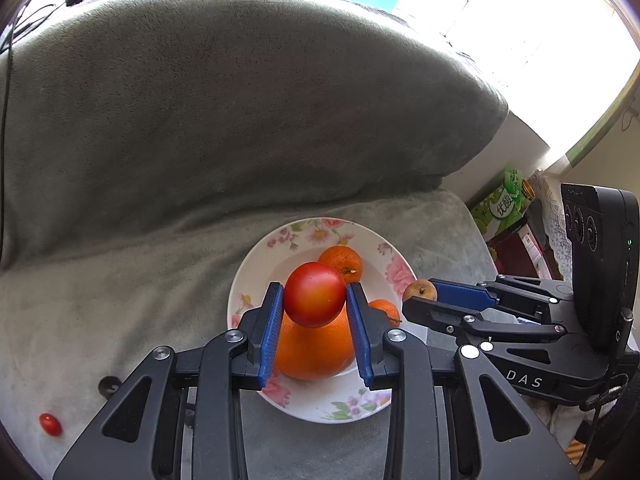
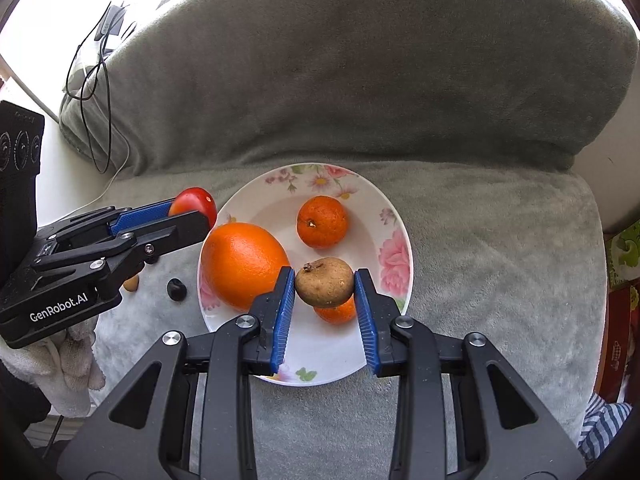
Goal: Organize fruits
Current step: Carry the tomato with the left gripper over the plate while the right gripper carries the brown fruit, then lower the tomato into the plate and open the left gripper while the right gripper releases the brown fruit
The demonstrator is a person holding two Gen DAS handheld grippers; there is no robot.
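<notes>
A floral white plate (image 1: 256, 264) (image 2: 384, 216) sits on a grey blanket. It holds a large orange (image 1: 312, 352) (image 2: 244, 264) and two small mandarins (image 1: 340, 262) (image 2: 322, 222), one partly hidden (image 2: 338, 312). My left gripper (image 1: 315, 300) (image 2: 192, 216) is shut on a red tomato (image 1: 315, 294) (image 2: 196, 200), held above the large orange. My right gripper (image 2: 325, 290) (image 1: 420, 296) is shut on a brown pear-like fruit (image 2: 325, 282) (image 1: 420, 290), held above the plate's near side.
A cherry tomato (image 1: 50, 424) lies on the blanket left of the plate. A dark small fruit (image 2: 177, 289) and a tan one (image 2: 131, 283) lie nearby. A grey cushion (image 2: 360, 80) rises behind. Green boxes (image 1: 500, 204) stand at right; cables (image 2: 96, 80) at left.
</notes>
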